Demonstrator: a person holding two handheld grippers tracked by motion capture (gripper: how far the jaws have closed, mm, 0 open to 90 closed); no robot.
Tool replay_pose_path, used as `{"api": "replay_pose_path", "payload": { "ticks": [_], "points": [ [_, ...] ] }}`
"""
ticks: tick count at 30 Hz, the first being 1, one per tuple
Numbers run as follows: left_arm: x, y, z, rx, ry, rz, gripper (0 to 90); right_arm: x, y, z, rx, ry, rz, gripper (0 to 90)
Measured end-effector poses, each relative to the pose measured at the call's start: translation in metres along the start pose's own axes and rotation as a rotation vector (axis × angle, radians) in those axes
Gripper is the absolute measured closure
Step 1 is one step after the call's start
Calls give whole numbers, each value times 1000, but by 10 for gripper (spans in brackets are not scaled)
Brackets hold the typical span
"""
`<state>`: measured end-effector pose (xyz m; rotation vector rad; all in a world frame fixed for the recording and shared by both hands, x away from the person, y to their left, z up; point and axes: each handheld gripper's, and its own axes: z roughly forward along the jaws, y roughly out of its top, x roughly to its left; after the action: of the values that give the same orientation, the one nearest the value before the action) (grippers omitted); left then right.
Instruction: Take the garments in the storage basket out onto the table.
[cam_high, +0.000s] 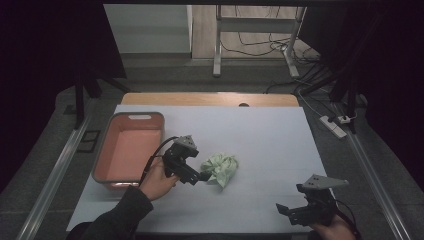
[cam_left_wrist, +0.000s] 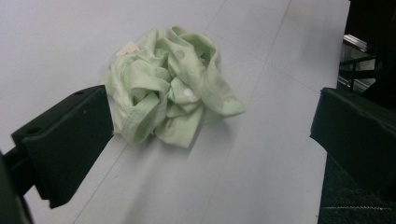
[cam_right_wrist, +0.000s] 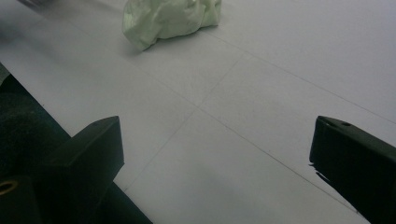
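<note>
White table covering (cam_high: 270, 145) holds a crumpled green cloth (cam_high: 220, 169) mid-table beside a pink bin (cam_high: 131, 148); left gripper (cam_high: 192, 173), jaws wide, nearly touches it and may only snag one fold; right gripper (cam_high: 300, 210) waits wide near the front edge.

Centre obstacle: crumpled pale green cloth (cam_high: 220, 169) on the white table cover (cam_high: 270, 145), alone.
9 o'clock of cloth: left gripper (cam_high: 196, 176) just beside it, jaws spread wide, one jaw at the cloth's edge in the left gripper view.
Further toward 9 o'clock: pink bin (cam_high: 129, 150) walls off the table's left side.
12 to 3 o'clock: bare cover, open passage.
5 o'clock: right gripper (cam_high: 289, 212) at the near edge, jaws apart, well apart from the cloth.
</note>
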<state>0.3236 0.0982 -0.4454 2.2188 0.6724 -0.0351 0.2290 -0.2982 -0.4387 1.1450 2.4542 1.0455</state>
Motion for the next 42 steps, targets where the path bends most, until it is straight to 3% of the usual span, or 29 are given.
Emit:
{"api": "replay_pose_path", "payload": {
  "ticks": [12, 21, 42],
  "points": [
    [-3, -11, -12, -8, 21, -11, 0, 0, 0, 0, 1, -2, -2, 26],
    [-5, -21, -26, -28, 68, -28, 0, 0, 0, 0, 2, -3, -6, 26],
    [-8, -45, -54, -41, 132, -61, 0, 1, 0, 0, 4, -5, -9, 26]
  ]
}}
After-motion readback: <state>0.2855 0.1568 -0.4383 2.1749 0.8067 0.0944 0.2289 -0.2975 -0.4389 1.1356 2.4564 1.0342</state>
